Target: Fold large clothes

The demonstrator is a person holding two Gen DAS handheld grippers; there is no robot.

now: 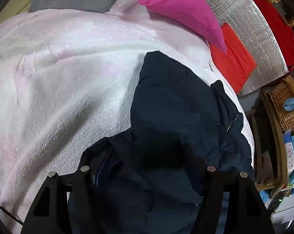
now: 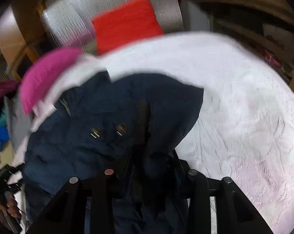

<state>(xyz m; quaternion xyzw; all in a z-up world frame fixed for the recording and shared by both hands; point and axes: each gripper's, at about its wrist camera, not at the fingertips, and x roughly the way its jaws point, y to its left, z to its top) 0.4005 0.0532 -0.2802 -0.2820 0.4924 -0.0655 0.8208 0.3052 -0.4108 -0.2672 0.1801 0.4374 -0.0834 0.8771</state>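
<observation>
On the pale blanket (image 1: 68, 74), the left view shows the left gripper (image 1: 147, 165) clamped on the dark jacket (image 1: 176, 101), while the blurred right view shows the right gripper (image 2: 148, 167) pinching it too, so both should lift evenly, keeping the cloth taut.

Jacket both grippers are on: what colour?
Dark navy blue jacket, plain, with metal snaps. Shows best in the right wrist view, lying on the pale pink blanket.

The jacket (image 1: 178, 105) lay on the blanket (image 1: 59, 78), bunched between the left gripper's (image 1: 147, 167) fingers. In the left wrist view, a pillow (image 1: 178, 9) sat at twelve o'clock from the jacket, a folded cloth (image 1: 232, 62) at one o'clock, a wicker basket (image 1: 283, 105) at three o'clock.
</observation>
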